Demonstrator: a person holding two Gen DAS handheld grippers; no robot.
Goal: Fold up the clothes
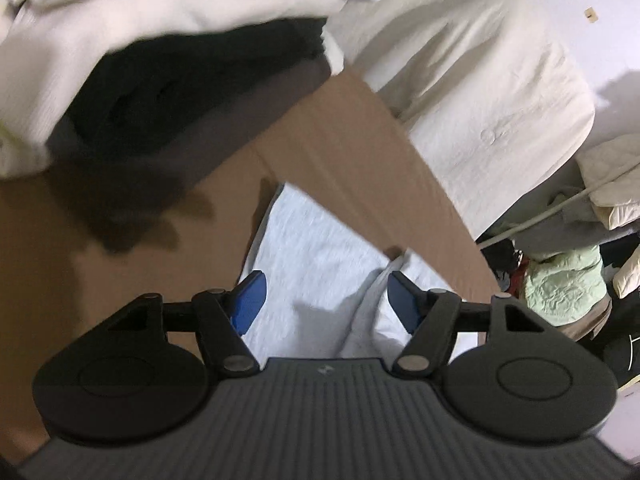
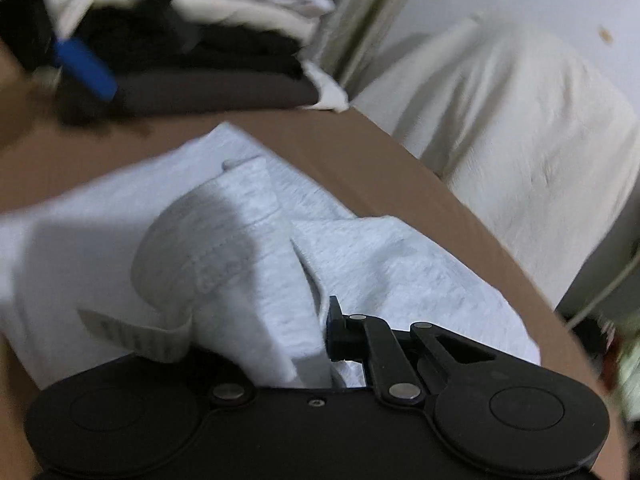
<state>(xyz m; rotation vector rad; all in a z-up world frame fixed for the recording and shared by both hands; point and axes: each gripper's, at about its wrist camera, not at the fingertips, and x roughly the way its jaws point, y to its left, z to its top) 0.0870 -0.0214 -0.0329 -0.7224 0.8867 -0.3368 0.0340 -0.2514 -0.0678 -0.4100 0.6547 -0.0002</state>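
A: Your left gripper (image 1: pixel 323 300) has its blue pads (image 1: pixel 249 301) wide apart over the grey garment (image 1: pixel 304 248). A raised fold of that cloth stands between the pads, close beside the right one, but neither pad presses on it.

B: And your right gripper (image 2: pixel 320 336)?

A: Its fingers are drawn together and clamped on the garment (image 2: pixel 248 240). A bunched cuff or hem rises out of the grip and curls over to the left in your right wrist view. Only one finger (image 2: pixel 338 332) shows clearly; the cloth covers the other.

B: Where does the garment lie?

A: On the brown board (image 1: pixel 120 248), spread across its near part. In your right wrist view it reaches from the left edge of the picture almost to the board's (image 2: pixel 400 168) right edge, rumpled, with one flap lying flat to the right.

B: What sits behind it?

A: A stack (image 2: pixel 224 52) of folded clothes at the far end of the board, dark pieces below and white ones on top. In your left wrist view the same stack (image 1: pixel 180 92) is close and blurred. To the right, off the board, you see a cream sheet (image 1: pixel 480 100). Further right lies a heap (image 1: pixel 568 292) of other clothes, one pale green.
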